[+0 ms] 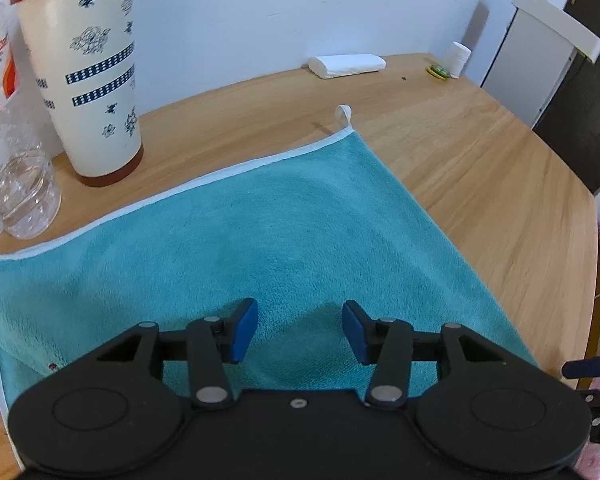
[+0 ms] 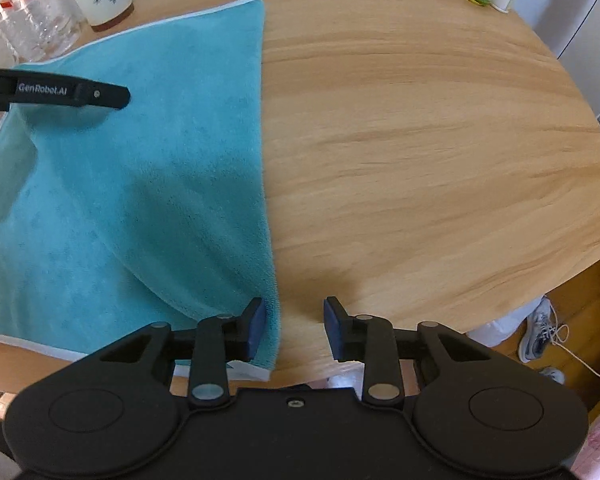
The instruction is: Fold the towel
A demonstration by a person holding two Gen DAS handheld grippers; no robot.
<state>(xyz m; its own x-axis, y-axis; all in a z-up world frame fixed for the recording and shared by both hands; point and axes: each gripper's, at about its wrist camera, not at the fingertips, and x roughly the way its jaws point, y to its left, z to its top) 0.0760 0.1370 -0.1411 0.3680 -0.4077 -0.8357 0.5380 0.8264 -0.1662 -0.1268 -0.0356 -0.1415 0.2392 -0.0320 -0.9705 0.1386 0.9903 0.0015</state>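
Towel (image 1: 260, 232): teal plush microfibre, short fuzzy pile, pale piped hem, small white hang loop (image 1: 343, 114) at the far right corner. Lies flat on the table (image 1: 480, 168), a light wood-grain top with a rounded edge. The towel's right edge looks doubled over, thick and soft rather than hemmed, so it appears folded once already; can't confirm layer count.

Left gripper (image 1: 300, 330): black linkage body, blue pads, jaws wide apart, nothing between them. It hovers over the near middle of the towel; can't tell whether the pads touch the pile.

Right gripper (image 2: 294, 330): same build, jaws wide apart, empty. It straddles the towel's near right corner: the left pad (image 2: 258, 330) is over the teal edge, the right pad over bare wood. Contact is unclear. In the right view a black finger of the left gripper (image 2: 72, 94), printed GenRobot.AI, sits above the towel's left part.

Around:
- cream jug (image 1: 88, 76), tall, blue floral print, brown lid and base, just beyond the towel's far hem
- clear plastic bottles (image 1: 24, 192), ribbed, at far left, near the hem
- white tissue pack (image 1: 346, 65) against the wall, well apart
- small white pot (image 1: 458, 58) and green disc (image 1: 438, 72) at the far right

The table right of the towel is bare wood. Nothing lies on the towel.
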